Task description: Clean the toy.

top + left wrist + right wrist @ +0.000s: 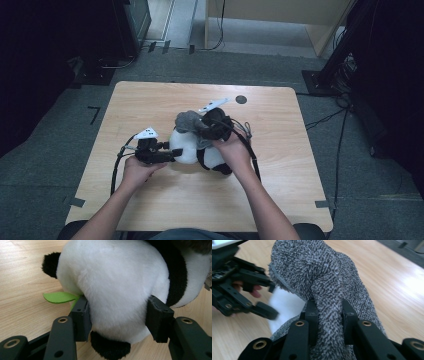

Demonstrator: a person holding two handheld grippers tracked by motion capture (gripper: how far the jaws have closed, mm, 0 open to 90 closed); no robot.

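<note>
Dressing or wrapping of the panda [186, 145] in the grey cloth [188, 120] appears to be the step in hand, though undressing cannot be ruled out. At the centre of the high view the panda is seen lying on the desk [150, 200], with the cloth draped over its upper end.

In the left gripper view the left tool [117, 315] is seen spread wide around the white body at mid-frame, both pads pressed into the plush, so the toy is held. A green leaf [58, 297] is seen at the left of that frame, beside the left pad.

In the right gripper view the right tool [328, 315] is seen nearly closed on a fold of the cloth at lower centre; the bulk of the cloth rises above the jaws toward the upper left, with white plush showing beneath it.

Next, a steady hold on the body is judged to be needed while the fold is drawn along the toy. The soft plush may slip between the pads if the pull is sharp.
</note>
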